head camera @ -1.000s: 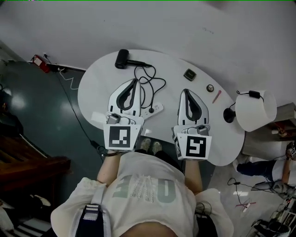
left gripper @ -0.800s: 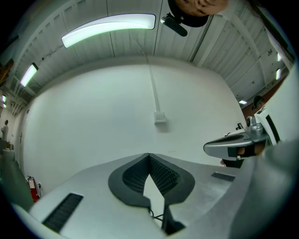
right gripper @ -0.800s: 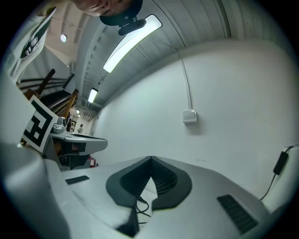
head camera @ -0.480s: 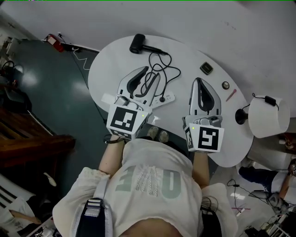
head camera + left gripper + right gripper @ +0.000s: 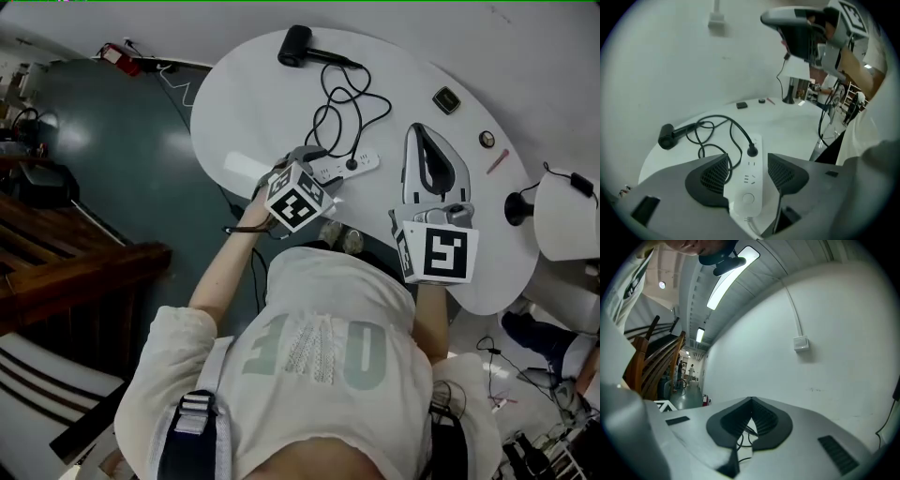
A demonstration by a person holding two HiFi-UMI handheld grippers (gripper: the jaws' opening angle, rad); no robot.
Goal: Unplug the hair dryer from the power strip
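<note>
A white power strip (image 5: pixel 342 167) lies on the round white table (image 5: pixel 253 103), with the hair dryer's black plug (image 5: pixel 352 163) in its socket. The cord loops back to the black hair dryer (image 5: pixel 300 47) at the far edge. My left gripper (image 5: pixel 305 169) tilts down over the strip's near end. Its jaws are opening and straddle the strip (image 5: pixel 750 180) without the pads pressing on it, just short of the plug (image 5: pixel 752 151). My right gripper (image 5: pixel 427 131) hovers level to the right, shut and empty (image 5: pixel 751 401).
A white lamp (image 5: pixel 562 211) with a black base stands at the table's right edge. A dark square object (image 5: pixel 446 98), a small round thing (image 5: pixel 486 139) and a pink pen (image 5: pixel 497 161) lie at the far right. Wooden stairs (image 5: pixel 56 272) are on the left.
My left gripper has dropped and tipped downward onto the near end of the power strip, and its jaws have gone from shut to wide. The right gripper has stayed shut and hardly moved.
</note>
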